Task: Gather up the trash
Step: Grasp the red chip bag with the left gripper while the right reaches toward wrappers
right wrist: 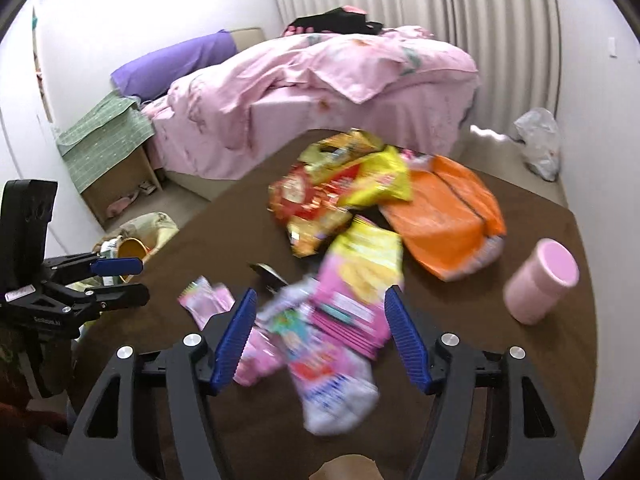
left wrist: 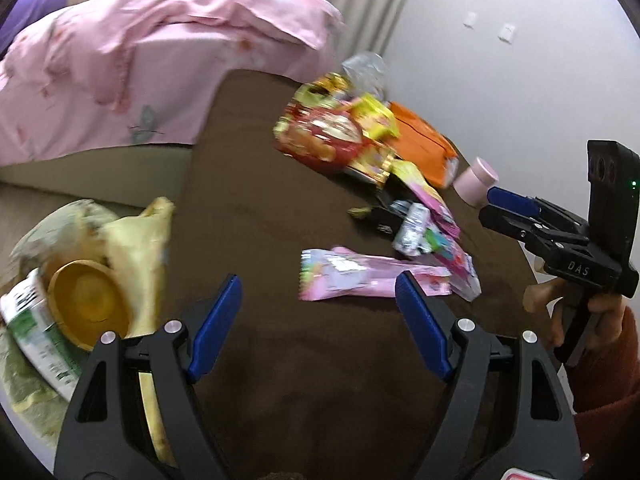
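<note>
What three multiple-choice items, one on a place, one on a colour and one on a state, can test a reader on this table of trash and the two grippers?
1. Where does the pink cylindrical container stand?
A. on the brown table, right of the orange bag
B. on the bed
C. inside the trash bag on the floor

2. What colour is the bowl in the trash bag beside the table?
A. blue
B. yellow-orange
C. white

3. How do the jaws of the right gripper stand?
A. shut on the orange bag
B. shut on nothing
C. open, above the pink wrappers, pressing on nothing

Answers: 1 A, the right wrist view shows it upright on the tabletop, apart from the bag. 2 B, the left wrist view shows its yellow-orange inside. 3 C, both blue pads stand wide apart, with the wrappers lying on the table between them.
</note>
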Demonstrator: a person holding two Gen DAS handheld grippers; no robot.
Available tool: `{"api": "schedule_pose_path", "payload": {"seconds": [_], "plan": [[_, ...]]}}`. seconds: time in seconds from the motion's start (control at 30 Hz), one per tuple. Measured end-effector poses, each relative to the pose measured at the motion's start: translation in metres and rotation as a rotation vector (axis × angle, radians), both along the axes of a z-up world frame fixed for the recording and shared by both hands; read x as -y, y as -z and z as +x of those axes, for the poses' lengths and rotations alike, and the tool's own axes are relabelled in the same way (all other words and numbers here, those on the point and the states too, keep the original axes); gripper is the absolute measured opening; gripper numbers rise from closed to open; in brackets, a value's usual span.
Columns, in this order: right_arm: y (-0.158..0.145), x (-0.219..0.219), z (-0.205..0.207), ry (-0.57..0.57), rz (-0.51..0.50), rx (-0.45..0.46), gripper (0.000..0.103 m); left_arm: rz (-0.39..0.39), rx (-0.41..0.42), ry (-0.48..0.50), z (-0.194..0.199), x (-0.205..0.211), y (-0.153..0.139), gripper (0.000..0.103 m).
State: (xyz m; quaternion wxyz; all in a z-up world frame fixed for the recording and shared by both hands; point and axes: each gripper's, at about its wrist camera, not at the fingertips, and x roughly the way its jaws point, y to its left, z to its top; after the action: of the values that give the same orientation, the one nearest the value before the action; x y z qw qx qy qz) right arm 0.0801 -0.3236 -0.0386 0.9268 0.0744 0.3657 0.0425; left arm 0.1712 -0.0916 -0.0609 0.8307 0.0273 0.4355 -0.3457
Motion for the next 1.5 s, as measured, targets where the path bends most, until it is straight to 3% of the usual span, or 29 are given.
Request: {"api": "schedule_pose_path", "payload": {"seconds": [0.23,0.43,0.63,0.67,0.73,0.87,1.03,1.3,1.5], "plan": [[0.017,0.02,-0.015,0.009,0.032,-0.03,0.066,-0.041,0.102,0.073,0.048,0.051,-0.012,0.074],[0.031,0.026,-0.02,0.068,-0.08,-0.049,0.067,-0.12,-0.073,-0.096,0.116,0.081,0.0,0.074],[0.042,0.033,-0.018,0.079,-0.072,-0.063,0.067,0.008,-0.11,-0.185,0.139,0.106,0.028,0.068],[0.042,0.033,-0.018,0.084,-0.086,-0.065,0.066,0.007,-0.095,-0.189,0.138,0.106,0.027,0.065],[0.043,0.031,-0.018,0.091,-0.107,-0.063,0.066,0.011,-0.12,-0.168,0.137,0.105,0.028,0.048],[0.049,0.033,-0.015,0.101,-0.096,-0.079,0.067,0.022,-0.125,-0.128,0.122,0.097,0.024,0.031],[0.047,0.031,-0.01,0.092,-0.07,-0.071,0.066,0.099,-0.065,-0.085,0.085,0.086,0.012,0.029],[0.032,0.028,0.012,0.089,-0.031,-0.033,0.067,0.123,-0.061,-0.04,0.042,0.061,0.009,0.029],[0.041,0.042,0.055,0.123,0.085,-0.074,0.067,0.13,-0.063,-0.027,0.02,0.043,0.01,0.029]]}}
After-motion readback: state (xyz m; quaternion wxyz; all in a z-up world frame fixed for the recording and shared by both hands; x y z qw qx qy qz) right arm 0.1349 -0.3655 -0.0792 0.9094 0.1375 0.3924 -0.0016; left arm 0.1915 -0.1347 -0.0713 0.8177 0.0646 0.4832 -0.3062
